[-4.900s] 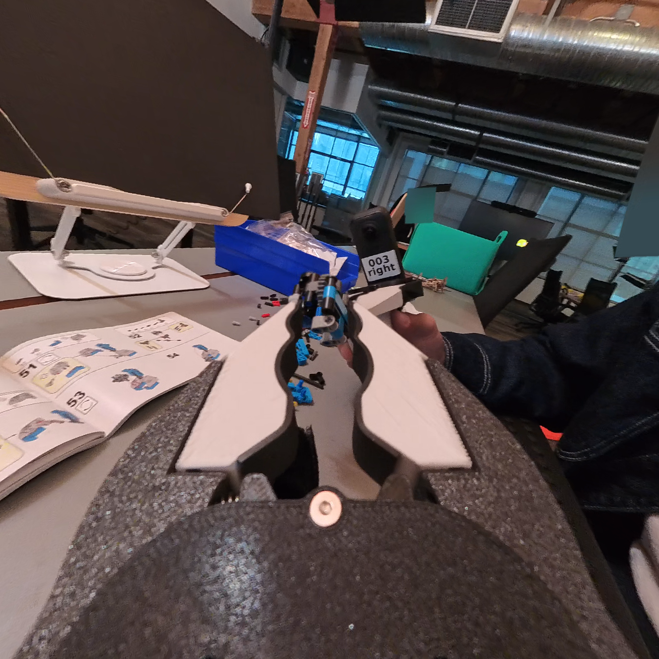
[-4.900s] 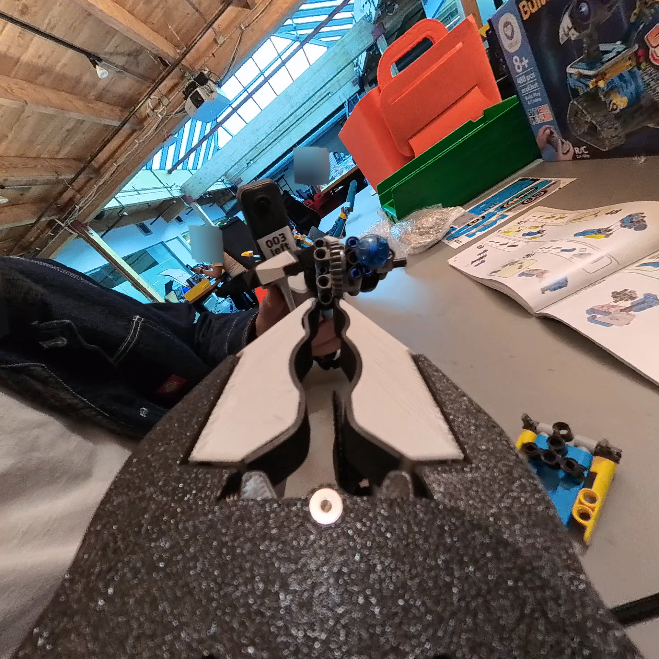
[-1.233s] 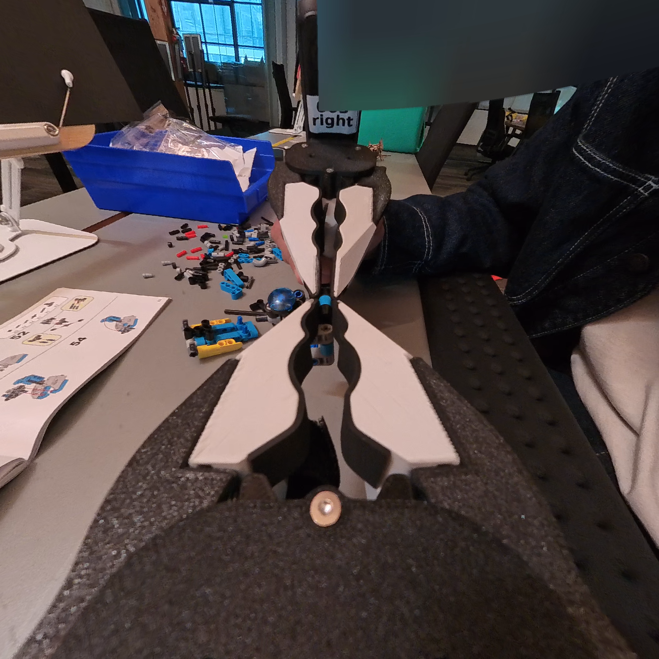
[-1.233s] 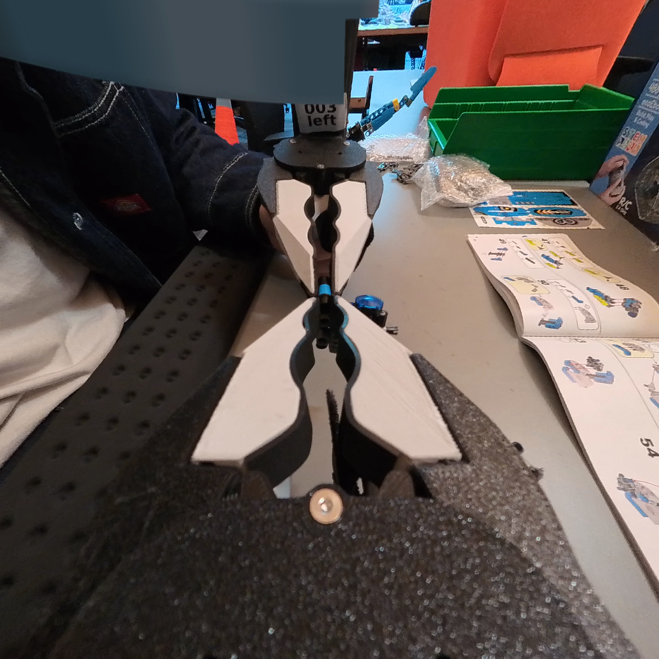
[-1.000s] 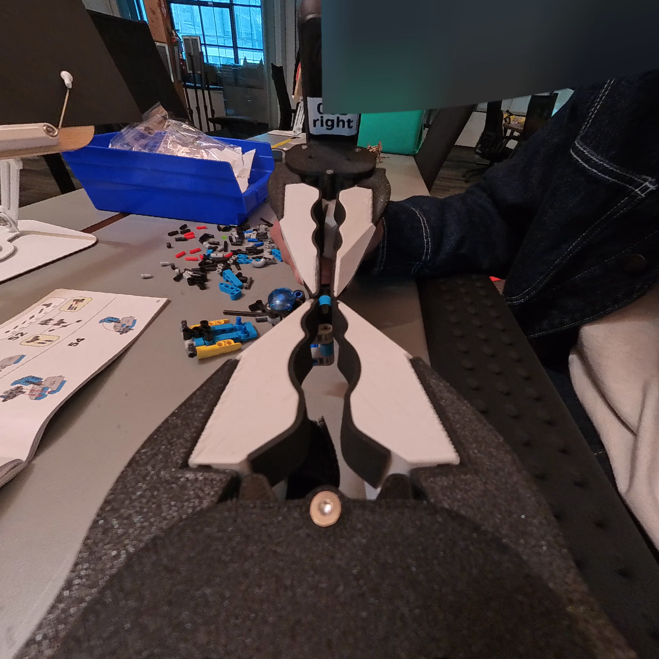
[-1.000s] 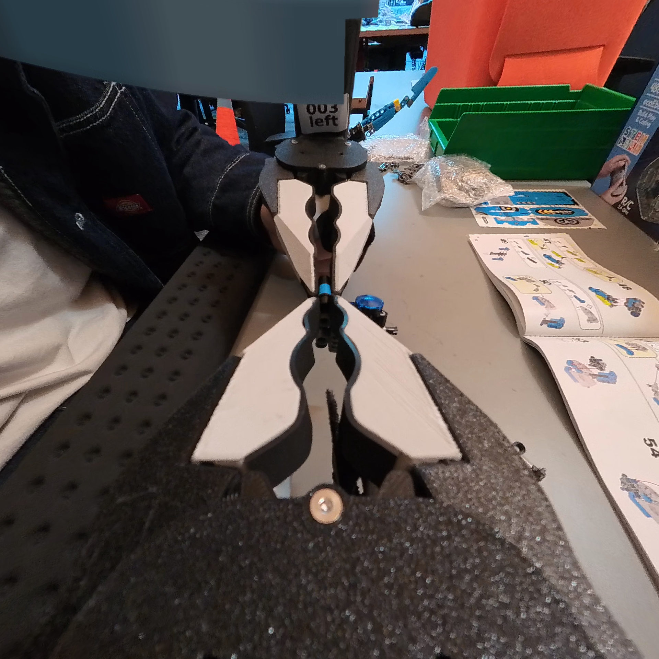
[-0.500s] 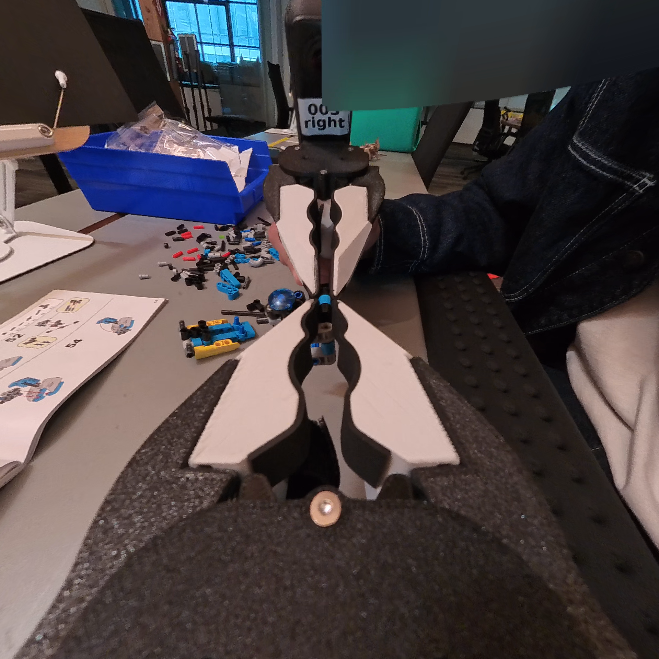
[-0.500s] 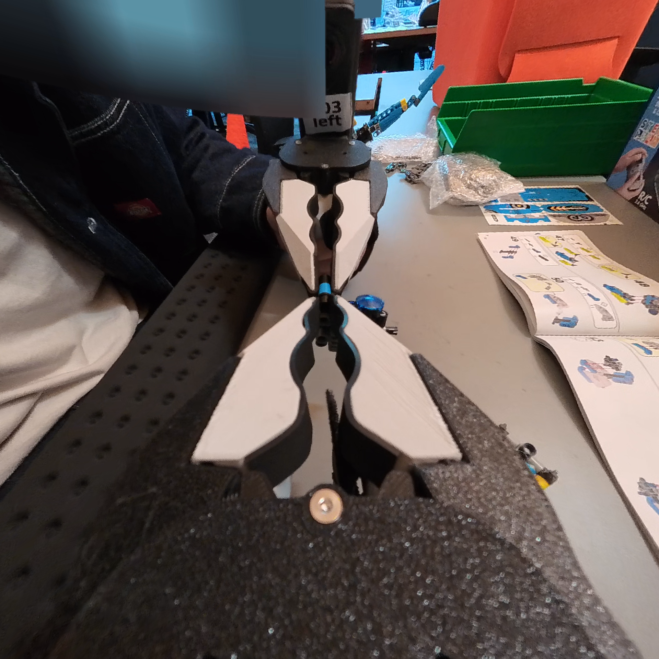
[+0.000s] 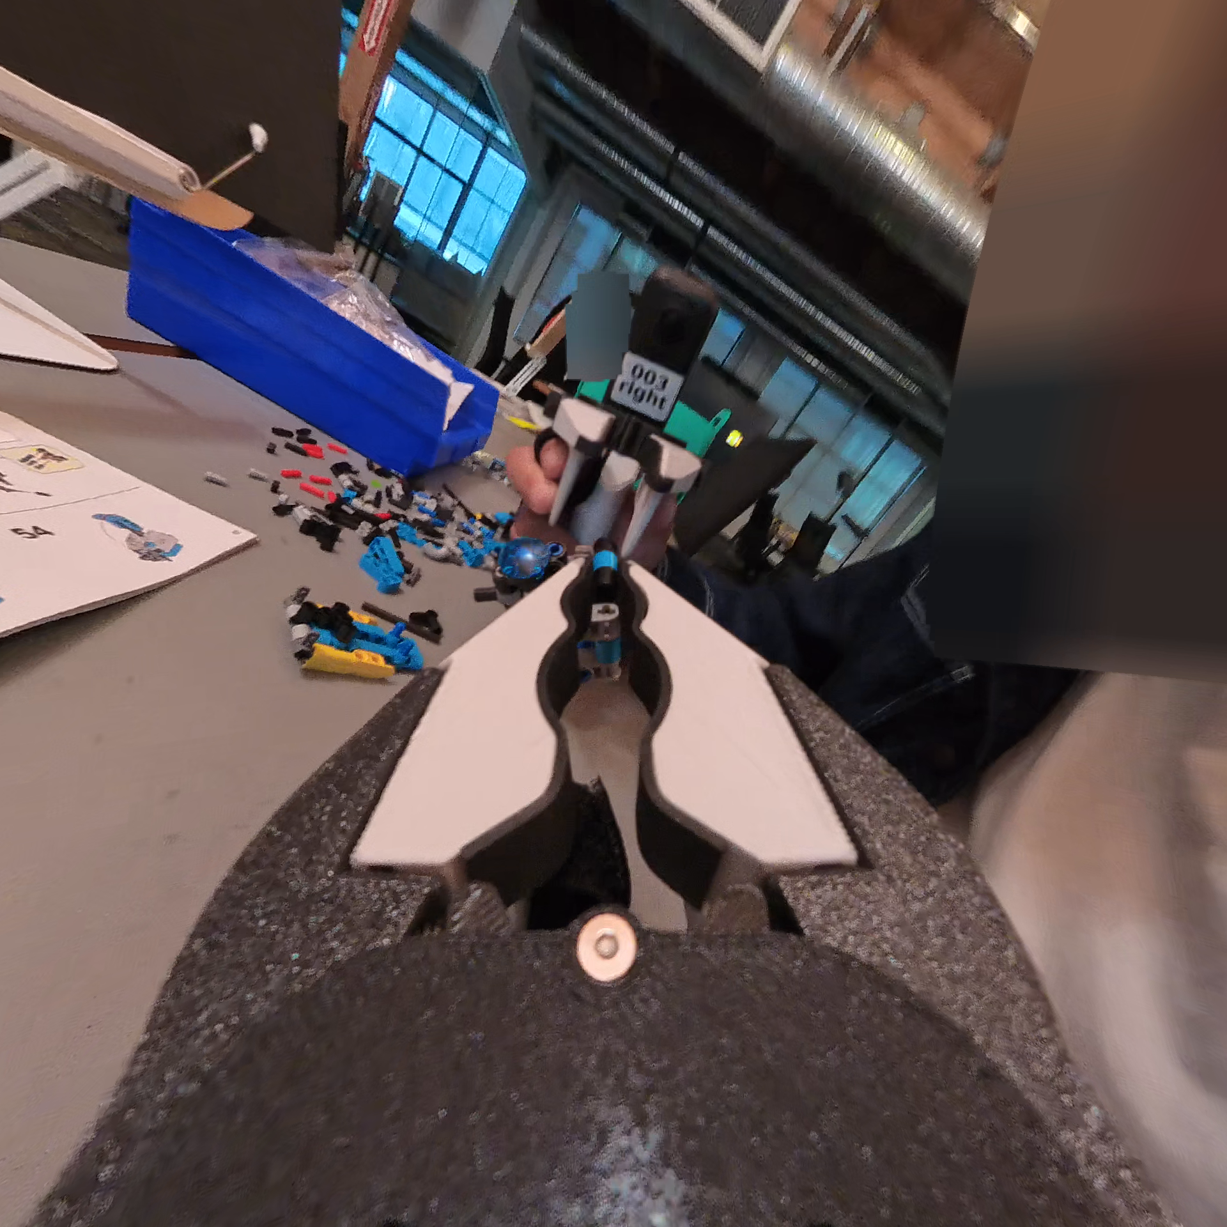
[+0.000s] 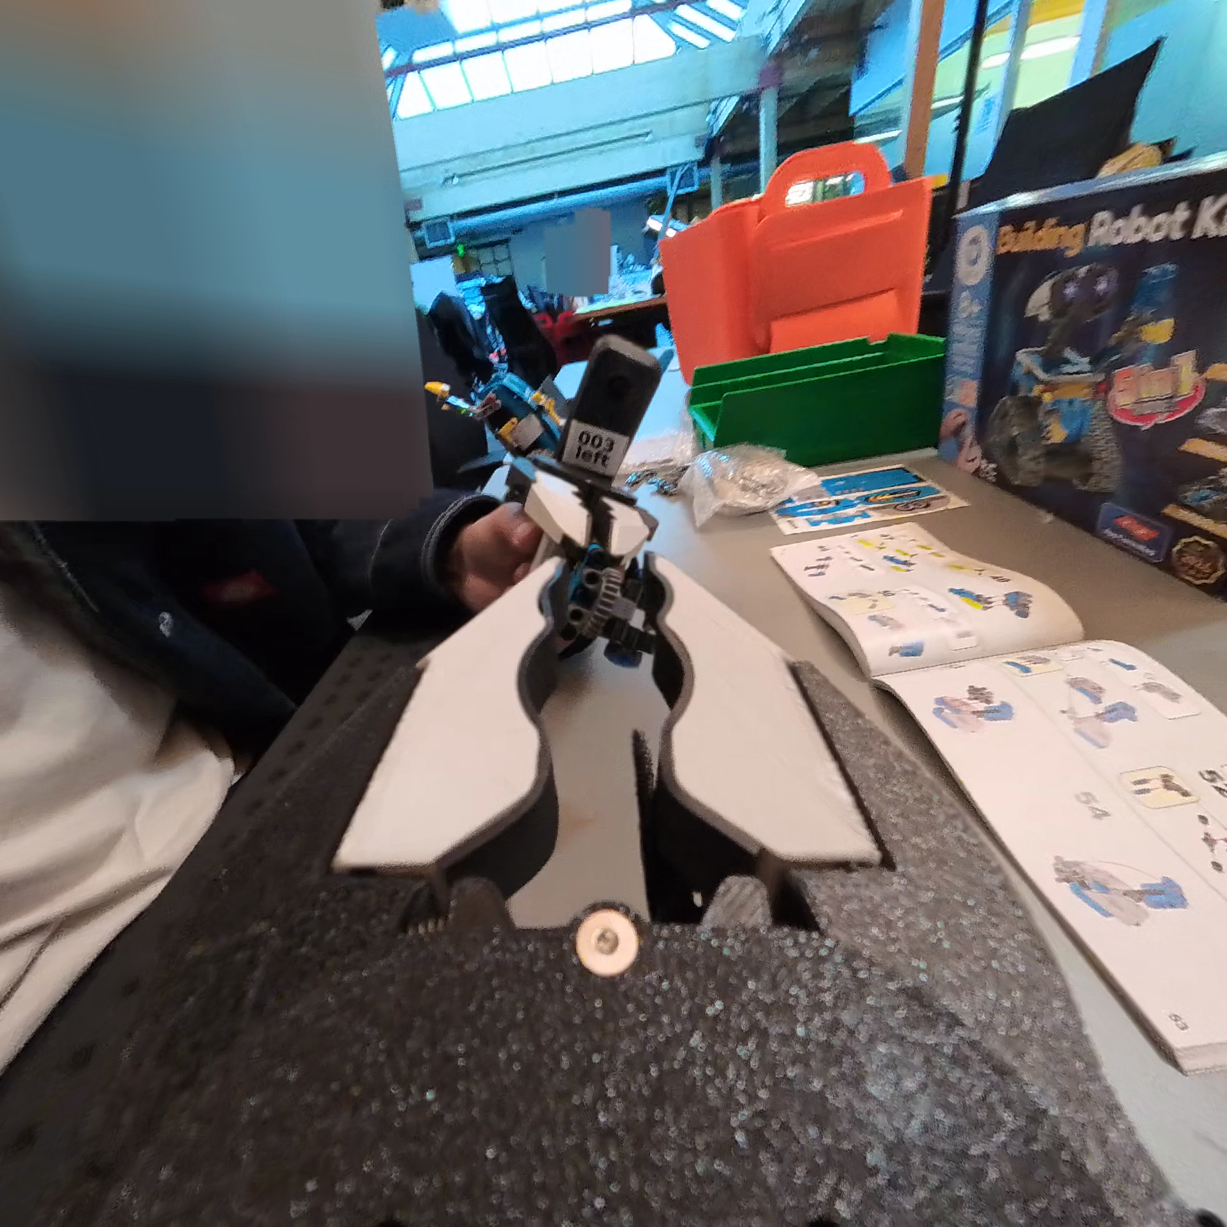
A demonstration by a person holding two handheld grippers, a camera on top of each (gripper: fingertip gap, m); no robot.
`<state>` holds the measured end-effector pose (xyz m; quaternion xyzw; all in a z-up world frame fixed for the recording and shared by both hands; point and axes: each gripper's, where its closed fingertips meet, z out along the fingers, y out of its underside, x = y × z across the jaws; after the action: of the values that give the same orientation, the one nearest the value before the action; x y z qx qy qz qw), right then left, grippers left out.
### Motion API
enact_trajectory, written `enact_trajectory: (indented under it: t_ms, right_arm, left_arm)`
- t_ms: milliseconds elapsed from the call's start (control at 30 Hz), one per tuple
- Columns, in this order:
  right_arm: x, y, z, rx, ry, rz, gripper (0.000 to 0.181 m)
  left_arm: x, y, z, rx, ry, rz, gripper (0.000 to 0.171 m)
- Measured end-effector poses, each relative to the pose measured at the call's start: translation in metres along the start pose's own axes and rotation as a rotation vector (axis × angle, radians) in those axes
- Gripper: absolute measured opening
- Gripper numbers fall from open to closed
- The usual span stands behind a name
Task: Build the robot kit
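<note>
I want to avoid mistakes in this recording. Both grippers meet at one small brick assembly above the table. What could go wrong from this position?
1. The left gripper pinches only the thin black and blue end of the assembly, so it may slip or pop apart.
2. The right gripper meets it tip to tip, so the fingers may collide.
3. A dropped piece could get lost among the loose parts on the table.
</note>
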<state>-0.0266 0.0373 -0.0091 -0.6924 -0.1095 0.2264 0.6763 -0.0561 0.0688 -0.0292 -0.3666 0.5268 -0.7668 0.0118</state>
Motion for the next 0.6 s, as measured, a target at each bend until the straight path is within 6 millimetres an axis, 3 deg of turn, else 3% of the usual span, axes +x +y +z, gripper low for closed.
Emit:
enact_trajectory:
  t_ms: [100, 267, 600]
  right_arm:
    - [0.006, -0.001, 0.000, 0.067, 0.001, 0.078, 0.012]
    - [0.013, 0.009, 0.004, 0.087, -0.038, 0.223, 0.011]
    - [0.001, 0.018, 0.014, 0.014, -0.036, 0.148, 0.008]
  left_arm:
    - [0.001, -0.003, 0.000, 0.034, 0.051, -0.113, 0.006]
    - [-0.006, -0.005, -0.003, 0.067, 0.073, -0.219, 0.006]
    - [-0.006, -0.007, -0.004, 0.077, 0.097, -0.250, 0.006]
